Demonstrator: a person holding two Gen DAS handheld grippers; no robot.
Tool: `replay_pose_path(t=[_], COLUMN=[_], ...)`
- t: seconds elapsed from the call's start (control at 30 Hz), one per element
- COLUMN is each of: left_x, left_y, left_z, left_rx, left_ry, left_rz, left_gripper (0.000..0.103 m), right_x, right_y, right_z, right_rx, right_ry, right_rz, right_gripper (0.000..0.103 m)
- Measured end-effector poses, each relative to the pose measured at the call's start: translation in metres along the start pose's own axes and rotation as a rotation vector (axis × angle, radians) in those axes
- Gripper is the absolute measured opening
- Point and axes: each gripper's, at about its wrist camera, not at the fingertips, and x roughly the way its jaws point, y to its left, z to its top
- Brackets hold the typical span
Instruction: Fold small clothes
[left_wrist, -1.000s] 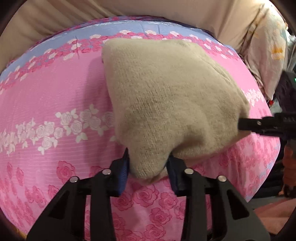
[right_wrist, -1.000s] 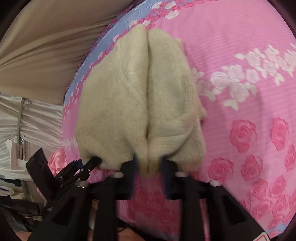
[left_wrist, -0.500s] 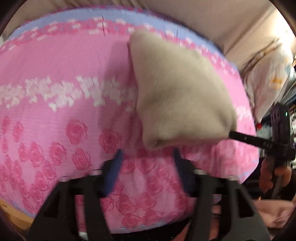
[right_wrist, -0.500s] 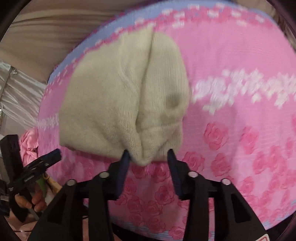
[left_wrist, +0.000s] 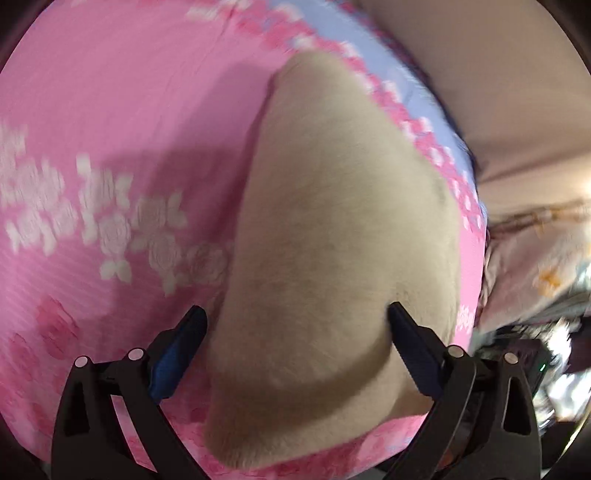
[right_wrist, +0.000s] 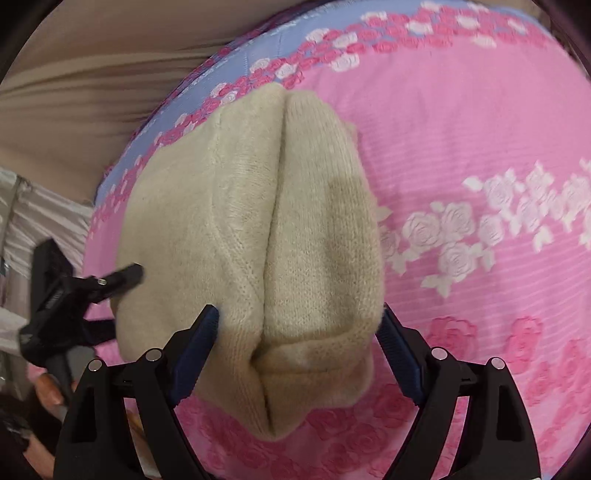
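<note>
A beige knit garment (left_wrist: 332, 236) lies folded into a thick bundle on the pink rose-patterned bed cover (left_wrist: 110, 110). My left gripper (left_wrist: 295, 325) is open, its jaws standing wide on either side of the garment's near end. In the right wrist view the same garment (right_wrist: 258, 229) shows a centre crease where two halves meet. My right gripper (right_wrist: 301, 325) is open too, its blue-padded jaws straddling the near end without closing on it. The left gripper (right_wrist: 122, 277) shows at the garment's left side.
The bed cover (right_wrist: 480, 129) has a blue floral border at its far edge. A beige wall or headboard (left_wrist: 498, 74) stands behind. A pale patterned pillow (left_wrist: 535, 266) lies off the bed's right side. A hand (right_wrist: 48, 391) holds the left tool.
Both grippers let go of the garment's near end and opened wide. Both have moved in closer over the folded bundle, which now lies flat on the bed.
</note>
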Motion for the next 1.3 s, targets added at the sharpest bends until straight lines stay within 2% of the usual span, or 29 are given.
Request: replay_pose_path(t=[0.03, 0.07, 0.17, 0.23, 0.27, 0.33, 0.37, 0.43, 0.53, 0.73, 0.9, 1.07, 1.3], left_x=[0.007, 0.007, 0.011, 0.010, 0.009, 0.005, 0.002, -0.005, -0.023, -0.078, -0.121, -0.176, -0.246], left_y=[0.008, 0.010, 0.000, -0.010, -0.014, -0.021, -0.023, -0.033, -0.048, -0.064, -0.072, -0.078, -0.071], left_z=[0.000, -0.002, -0.001, -0.003, -0.003, -0.003, -0.002, -0.001, 0.000, 0.008, 0.012, 0.017, 0.036], left_rx=[-0.055, -0.077, -0.037, 0.014, 0.031, 0.064, 0.077, 0.115, 0.192, 0.296, 0.352, 0.434, 0.486], left_ry=[0.023, 0.010, 0.006, 0.009, 0.008, 0.012, 0.014, 0.020, 0.013, -0.019, -0.057, -0.136, -0.259], left_rz=[-0.044, -0.063, -0.034, 0.002, 0.016, 0.037, 0.043, 0.055, 0.081, 0.089, 0.090, 0.086, 0.056], left_gripper=[0.096, 0.097, 0.097, 0.087, 0.085, 0.071, 0.068, 0.056, 0.050, 0.048, 0.048, 0.048, 0.048], right_x=[0.005, 0.009, 0.020, 0.024, 0.024, 0.024, 0.022, 0.013, -0.006, -0.051, -0.083, -0.106, -0.127], right_y=[-0.003, -0.006, -0.015, -0.015, -0.013, -0.004, 0.001, 0.014, 0.043, 0.098, 0.132, 0.174, 0.244], right_z=[0.002, 0.003, 0.006, 0.007, 0.008, 0.010, 0.011, 0.012, 0.013, 0.013, 0.015, 0.012, 0.016], right_rx=[0.021, 0.041, 0.121, 0.157, 0.153, 0.134, 0.125, 0.081, 0.016, -0.072, -0.105, -0.150, -0.239], right_ry=[0.010, 0.014, 0.039, 0.041, 0.040, 0.049, 0.045, 0.027, -0.030, -0.148, -0.223, -0.290, -0.384], right_rz=[0.017, 0.039, 0.105, 0.119, 0.116, 0.125, 0.115, 0.081, 0.035, -0.006, 0.016, 0.052, 0.112], right_gripper=[0.083, 0.084, 0.087, 0.085, 0.077, 0.059, 0.049, 0.043, 0.039, 0.038, 0.037, 0.037, 0.037])
